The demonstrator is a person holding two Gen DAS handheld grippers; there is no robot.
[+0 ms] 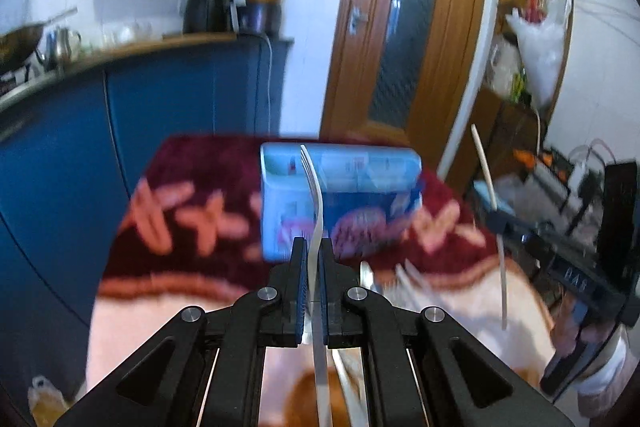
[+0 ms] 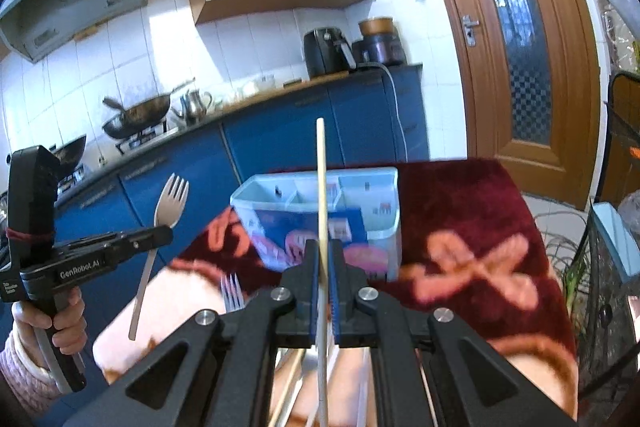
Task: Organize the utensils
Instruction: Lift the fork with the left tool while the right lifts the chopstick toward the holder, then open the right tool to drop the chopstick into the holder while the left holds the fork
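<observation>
Utensils lay loose at the near edge of the cloth-covered table (image 2: 480,211), among them a spare fork (image 2: 232,293) just below the grippers. Closest in, the left gripper (image 1: 314,247) was clamped on a fork (image 1: 314,187), tines up and raised off the table. The right gripper (image 2: 325,251) was pinched on a pale chopstick (image 2: 321,179), held upright. Beyond both stood a light blue divided holder (image 2: 372,195) on the dark red cloth. Farther off ran blue kitchen cabinets (image 2: 280,139) and a wooden door (image 2: 516,39).

Utensil caddy (image 2: 320,211) on blanket (image 2: 480,227), spare fork (image 2: 232,293) before it
</observation>
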